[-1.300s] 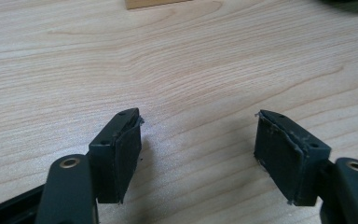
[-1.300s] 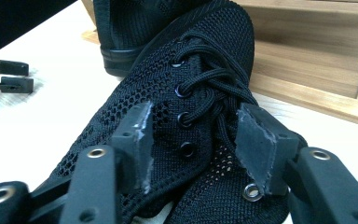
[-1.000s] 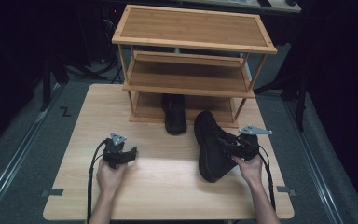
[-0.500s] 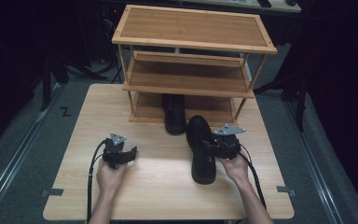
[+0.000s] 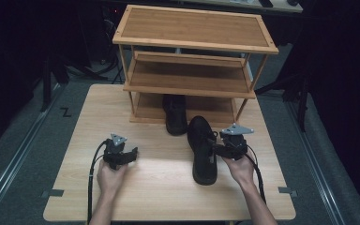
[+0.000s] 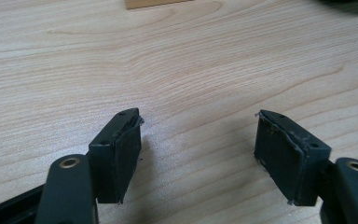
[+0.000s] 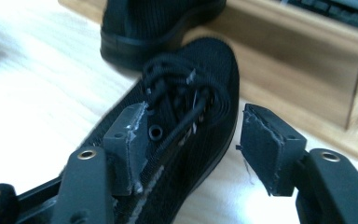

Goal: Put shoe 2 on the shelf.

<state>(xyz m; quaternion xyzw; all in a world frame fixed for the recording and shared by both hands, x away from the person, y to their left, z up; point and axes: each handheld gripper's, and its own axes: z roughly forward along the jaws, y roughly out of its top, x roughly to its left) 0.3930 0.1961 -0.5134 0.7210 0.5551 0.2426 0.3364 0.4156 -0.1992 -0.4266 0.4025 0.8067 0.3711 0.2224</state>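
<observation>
Here, the right gripper [image 5: 220, 150] stands at the side of a black lace-up shoe [image 5: 202, 149] on the wooden table [image 5: 159, 197], right of the table's middle and just short of the far edge where the three-tier wooden shoe rack [image 5: 192, 47] stands. In the right gripper view its jaws are apart, one pad [image 7: 129, 140] inside the laced collar, the other outside the wall; nothing is clamped yet. The shoe's long axis runs near to far, heel toward the near edge, toe toward the rack's bottom shelf, beside a second black shoe [image 5: 175, 114] already half under that shelf. The step in hand appears to be gripping the shoe to slide it in beside its mate. To do it well, the jaws should close on the firm collar wall rather than on the loose laces, and the toe should keep parallel to the shelved shoe. The left gripper [image 5: 127, 155] rests near the table's left half, jaws wide apart over bare wood, holding nothing.
</observation>
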